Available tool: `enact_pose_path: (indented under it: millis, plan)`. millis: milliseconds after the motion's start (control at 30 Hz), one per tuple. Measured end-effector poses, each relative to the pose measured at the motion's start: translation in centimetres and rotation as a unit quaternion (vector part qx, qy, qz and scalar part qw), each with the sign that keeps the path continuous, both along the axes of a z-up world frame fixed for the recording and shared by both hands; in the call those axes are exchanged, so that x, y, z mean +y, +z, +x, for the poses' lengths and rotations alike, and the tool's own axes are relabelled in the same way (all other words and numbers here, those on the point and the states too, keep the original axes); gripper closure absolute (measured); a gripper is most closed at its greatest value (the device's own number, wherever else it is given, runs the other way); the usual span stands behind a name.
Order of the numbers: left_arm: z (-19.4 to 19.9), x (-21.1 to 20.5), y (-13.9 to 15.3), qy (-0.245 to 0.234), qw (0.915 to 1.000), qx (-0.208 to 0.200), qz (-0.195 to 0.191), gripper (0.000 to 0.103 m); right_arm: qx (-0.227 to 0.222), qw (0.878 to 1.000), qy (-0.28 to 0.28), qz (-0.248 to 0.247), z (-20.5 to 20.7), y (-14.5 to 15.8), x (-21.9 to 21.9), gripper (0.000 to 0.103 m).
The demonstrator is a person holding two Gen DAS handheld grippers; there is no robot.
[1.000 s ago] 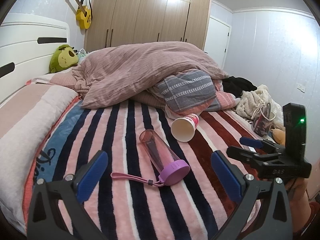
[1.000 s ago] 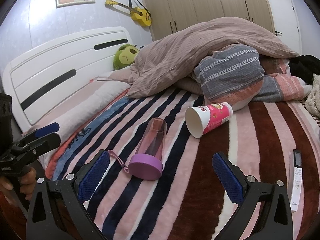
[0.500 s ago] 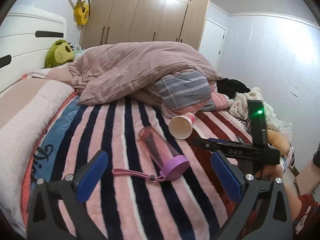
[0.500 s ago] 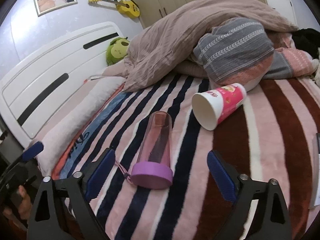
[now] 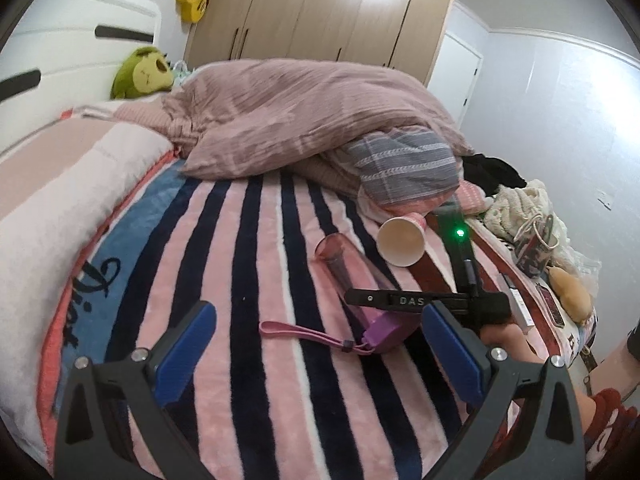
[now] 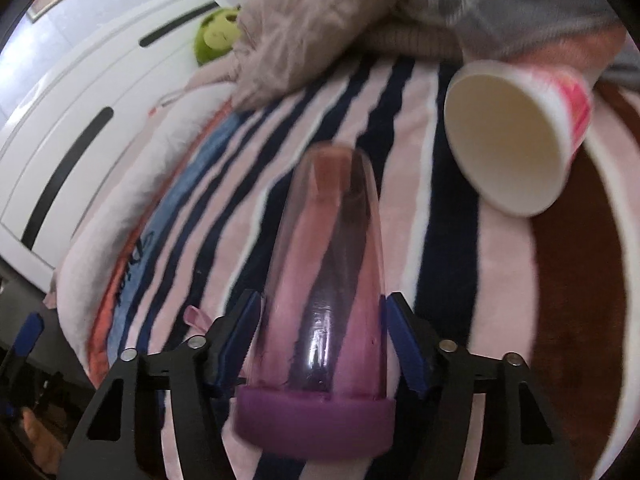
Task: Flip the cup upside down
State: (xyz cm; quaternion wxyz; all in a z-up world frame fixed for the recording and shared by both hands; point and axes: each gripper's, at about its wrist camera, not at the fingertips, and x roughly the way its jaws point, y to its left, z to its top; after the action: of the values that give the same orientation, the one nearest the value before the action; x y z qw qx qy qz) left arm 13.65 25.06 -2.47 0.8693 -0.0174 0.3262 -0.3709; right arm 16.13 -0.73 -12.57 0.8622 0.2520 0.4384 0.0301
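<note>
- Translucent pink plastic forms the cup (image 6: 332,264), a tall, smooth, tapered cylinder closed by a matte purple lid (image 6: 316,420); it is seen lying on its side on the striped blanket (image 5: 256,288), lid end toward the cameras.
- A thin pink wrist strap (image 5: 304,334) is attached at the lid and is laid flat on the blanket to the left of the cup in the left wrist view.
- The blanket is a plush, fleecy fabric in pink, navy, white and brown bands, with a blue and orange border on the side away from the cup.
- A paper cup (image 6: 516,136), white inside with a pink printed outside, is seen on its side just beyond and to the right of the pink cup, its round mouth turned toward the cameras; the two appear apart.
- Beyond the pink cup, a crumpled mauve duvet (image 5: 312,116) is heaped over a grey patterned pillow (image 5: 404,164), and a green plush toy (image 5: 140,72) is propped by the white headboard.
- The right gripper (image 6: 322,336) is narrowed around the cup just above the lid, its blue pads (image 6: 240,340) set against both sides of the plastic; the grasp appears made, though motion blur softens the contact.
- The left gripper (image 5: 316,360) is spread wide above the blanket, short of the cup, with nothing held between its blue pads.
</note>
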Motion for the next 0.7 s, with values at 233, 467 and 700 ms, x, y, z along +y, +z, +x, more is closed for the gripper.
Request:
enact_pose_path:
  millis: [233,467,700]
  plan:
    - [3.1,-1.6,-2.2,-0.001,0.9966,0.079,-0.021,0.001,0.003,0.999,0.032,-0.026,-1.2,0.1,1.2,0.042]
    - [3.6,-6.6,-5.7,-0.046,0.9819,0.181,-0.03,0.001,0.004,0.996,0.085,-0.022,-5.8,0.3,2.3,0.043]
    - [2.2,-12.0,-8.6,-0.099,0.9598,0.263,-0.01,0.005,-0.007,0.993,0.114,-0.025,-10.0,0.8,2.5,0.043]
